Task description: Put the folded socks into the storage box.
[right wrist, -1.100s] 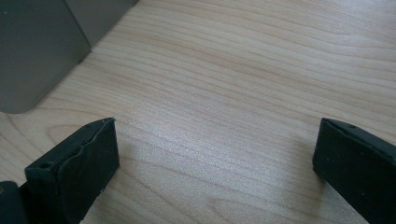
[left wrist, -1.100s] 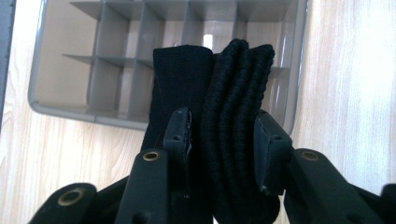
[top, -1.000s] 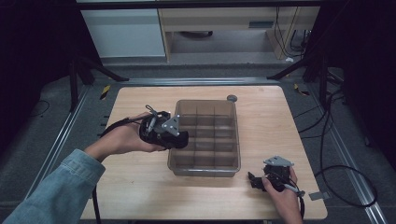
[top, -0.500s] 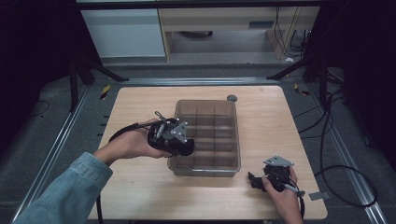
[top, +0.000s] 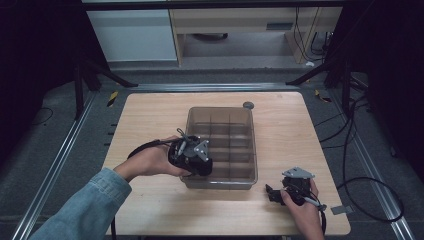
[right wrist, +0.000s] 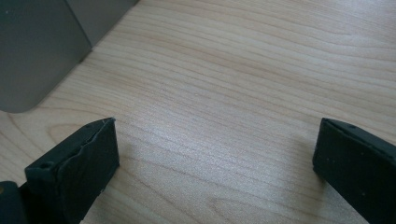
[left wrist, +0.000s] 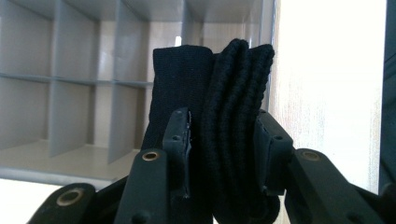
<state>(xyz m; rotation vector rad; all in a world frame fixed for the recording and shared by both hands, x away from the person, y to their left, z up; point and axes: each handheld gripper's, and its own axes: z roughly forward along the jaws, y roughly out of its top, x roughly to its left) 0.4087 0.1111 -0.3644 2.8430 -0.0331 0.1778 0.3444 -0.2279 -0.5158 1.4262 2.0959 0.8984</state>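
Nearest the person, the right gripper (top: 276, 192) rests low on the table (top: 150, 125) by its front right edge, its fingers (right wrist: 74, 163) spread wide over bare wood, nothing between them. The left gripper (top: 202, 165) sits at the front left rim of the clear divided box (top: 250, 145), its fingers (left wrist: 180, 140) pinching a folded black knit cloth (left wrist: 219, 116) upright over the near compartments. Beyond the box's far right corner lies a small dark round object (top: 248, 105). No readable writing anywhere. Wide open wood flanks the box.
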